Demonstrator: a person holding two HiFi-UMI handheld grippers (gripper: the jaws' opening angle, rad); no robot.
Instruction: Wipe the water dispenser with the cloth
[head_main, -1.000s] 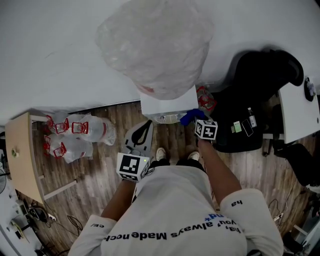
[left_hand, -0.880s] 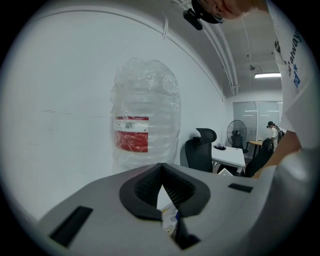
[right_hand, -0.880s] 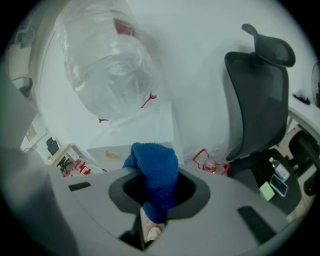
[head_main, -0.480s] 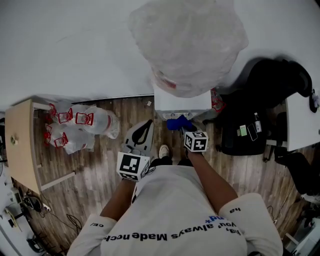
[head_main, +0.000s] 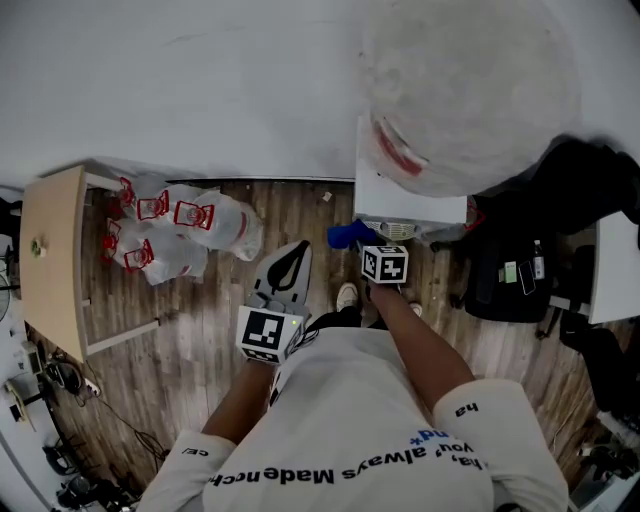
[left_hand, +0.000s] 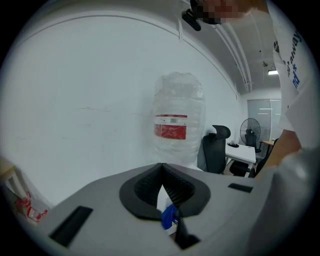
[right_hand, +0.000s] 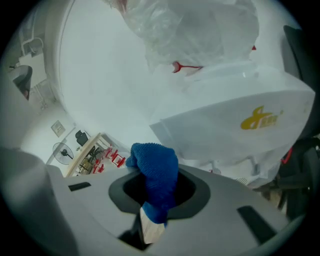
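1. My left gripper (head_main: 288, 265) hangs close to my body, its jaws closed together on nothing.
2. My right gripper (head_main: 362, 243) clamps the blue cloth (right_hand: 155, 172) just beside the lower front corner of the water dispenser (head_main: 405, 200). I cannot tell whether they touch.
3. A large bottle (head_main: 465, 90) sits on top of the dispenser.
4. A black chair (head_main: 590, 175) stands to its right. Plastic bags (head_main: 185, 235) and a wooden table (head_main: 50, 260) are to its left.
5. The floor (head_main: 200, 350) is wood plank, and a white wall (head_main: 200, 80) stands behind.

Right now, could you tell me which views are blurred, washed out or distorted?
Head view: the bottle looms soft and pale. Left gripper view: fisheye bending, dark corners. Right gripper view: the cloth is fairly sharp, the dispenser washed out.
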